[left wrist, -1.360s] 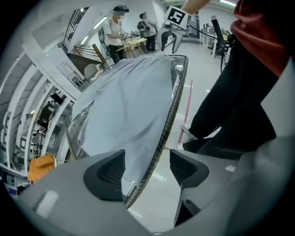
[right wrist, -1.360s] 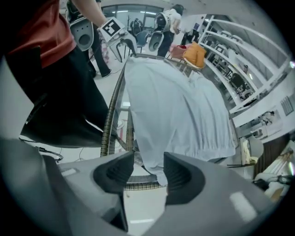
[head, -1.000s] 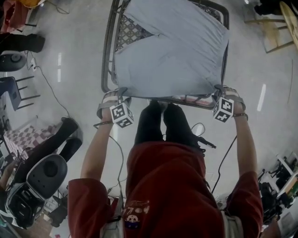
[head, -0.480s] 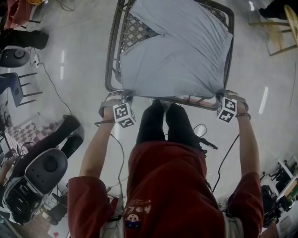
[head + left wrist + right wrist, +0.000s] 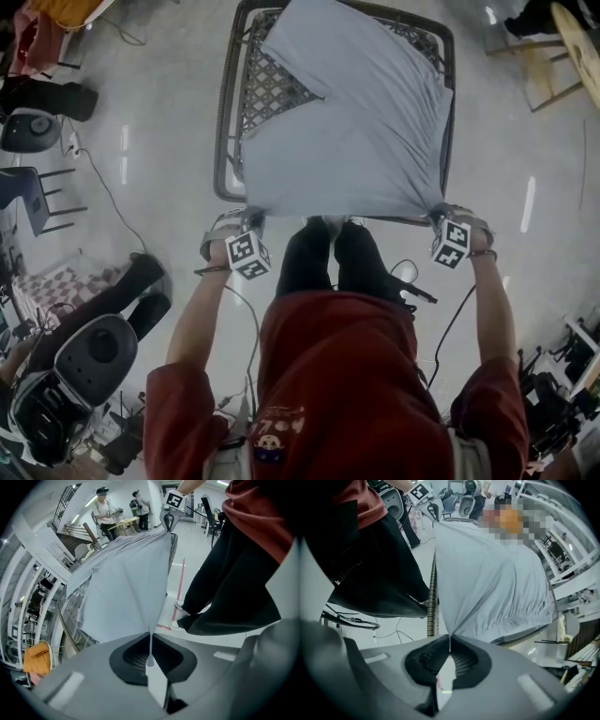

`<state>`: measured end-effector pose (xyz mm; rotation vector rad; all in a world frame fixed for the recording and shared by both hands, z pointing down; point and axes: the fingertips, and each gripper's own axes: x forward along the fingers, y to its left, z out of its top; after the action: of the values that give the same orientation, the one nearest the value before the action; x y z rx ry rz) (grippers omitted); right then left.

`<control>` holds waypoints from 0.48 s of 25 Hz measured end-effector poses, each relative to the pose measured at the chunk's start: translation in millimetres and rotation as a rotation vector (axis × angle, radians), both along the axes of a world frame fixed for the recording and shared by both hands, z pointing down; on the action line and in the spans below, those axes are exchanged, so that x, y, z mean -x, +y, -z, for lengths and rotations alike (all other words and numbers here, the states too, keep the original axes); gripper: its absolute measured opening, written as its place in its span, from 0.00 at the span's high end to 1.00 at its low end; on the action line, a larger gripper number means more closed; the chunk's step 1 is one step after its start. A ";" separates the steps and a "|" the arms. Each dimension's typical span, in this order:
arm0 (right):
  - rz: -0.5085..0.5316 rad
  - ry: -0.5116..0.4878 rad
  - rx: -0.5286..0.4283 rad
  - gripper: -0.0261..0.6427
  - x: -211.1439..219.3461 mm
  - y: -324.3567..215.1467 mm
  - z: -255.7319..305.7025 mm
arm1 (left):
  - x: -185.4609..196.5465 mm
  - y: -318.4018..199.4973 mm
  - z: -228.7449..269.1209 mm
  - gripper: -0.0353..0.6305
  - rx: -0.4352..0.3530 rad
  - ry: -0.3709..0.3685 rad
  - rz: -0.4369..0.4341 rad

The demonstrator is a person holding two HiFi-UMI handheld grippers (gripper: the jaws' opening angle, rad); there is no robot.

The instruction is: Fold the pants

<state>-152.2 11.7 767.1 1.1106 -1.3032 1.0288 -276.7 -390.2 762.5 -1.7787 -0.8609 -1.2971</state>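
L gripper (image 5: pixel 247 219) & R gripper (image 5: pixel 440 217): jaws just closed, each pinching a near corner of the grey pants (image 5: pixel 356 122). Pants lie spread over the mesh cot (image 5: pixel 224 122), near edge stretched left to right between both grippers.

The counter (image 5: pixel 223 112), a dark tube frame with a lattice mesh top (image 5: pixel 270 82), stands on the pale floor (image 5: pixel 159 178) just beyond the fingers. The grey pants (image 5: pixel 366 122) lie on it and cover most of the mesh. Their near edge crosses the near rail, with one corner at the left fingers (image 5: pixel 93 677) and the other at the right fingers (image 5: pixel 520 677).
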 end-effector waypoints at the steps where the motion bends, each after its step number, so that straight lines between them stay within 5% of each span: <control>1: -0.004 -0.014 0.002 0.95 8.5 0.8 2.2 | 5.4 1.1 0.8 0.92 0.006 -0.007 -0.004; 7: -0.054 -0.055 0.003 0.95 46.4 1.6 11.4 | 17.7 -5.8 13.2 0.92 0.019 0.017 -0.012; 12: -0.136 -0.031 -0.023 0.95 43.3 -7.9 21.4 | -13.3 -18.7 33.6 0.92 0.023 0.079 -0.019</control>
<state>-195.6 3.8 745.7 1.2185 -1.2808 1.1372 -263.4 -408.8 728.9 -1.8231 -0.8498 -1.2012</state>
